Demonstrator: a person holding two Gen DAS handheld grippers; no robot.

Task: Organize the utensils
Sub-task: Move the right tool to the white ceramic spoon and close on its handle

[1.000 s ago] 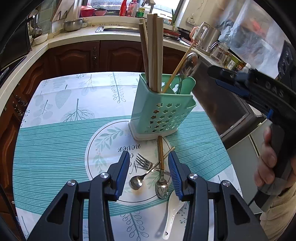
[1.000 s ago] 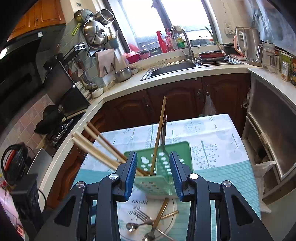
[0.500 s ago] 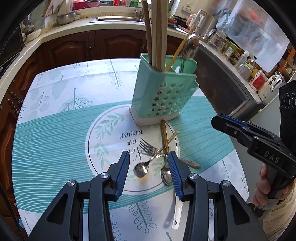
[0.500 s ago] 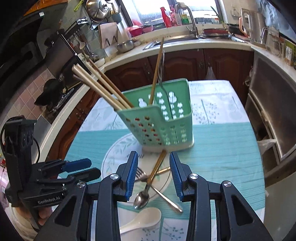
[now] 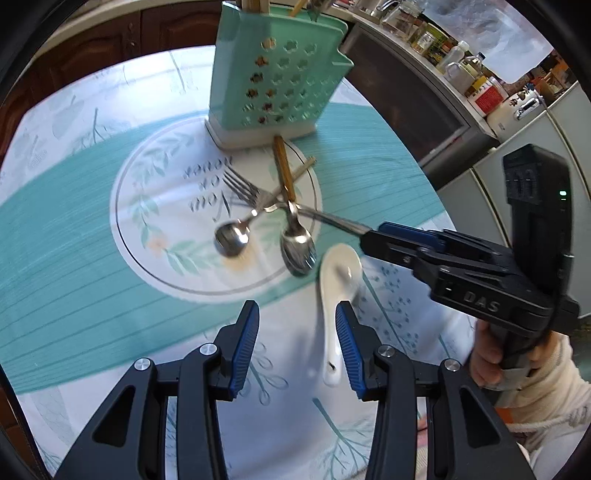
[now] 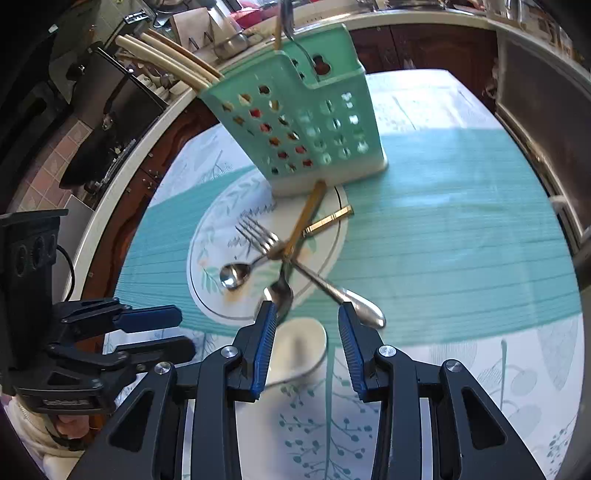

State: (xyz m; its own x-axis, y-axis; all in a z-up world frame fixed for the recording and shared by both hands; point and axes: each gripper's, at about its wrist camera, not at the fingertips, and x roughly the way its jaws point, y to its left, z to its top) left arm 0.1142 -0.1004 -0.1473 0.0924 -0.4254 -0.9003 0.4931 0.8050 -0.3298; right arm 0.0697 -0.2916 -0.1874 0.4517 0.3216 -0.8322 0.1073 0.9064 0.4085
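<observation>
Kitchen table (image 5: 74, 258), green caddy (image 5: 280, 74) holding chopsticks (image 6: 166, 48), both tools released, empty.

chopsticks (image 5: 255, 4) cut off by top edge, white spoon (image 6: 299, 350) bowl blurred

My two wrist cameras look steeply down, close above the table (image 5: 74, 258); both share the utensil holder (image 5: 277, 74) ahead.

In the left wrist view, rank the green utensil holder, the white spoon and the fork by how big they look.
1. green utensil holder, clearly largest.
2. white spoon.
3. fork.
The white spoon lies nearer the camera than the fork, and the right gripper hides the fork's handle end, so their order is unsure.
</observation>
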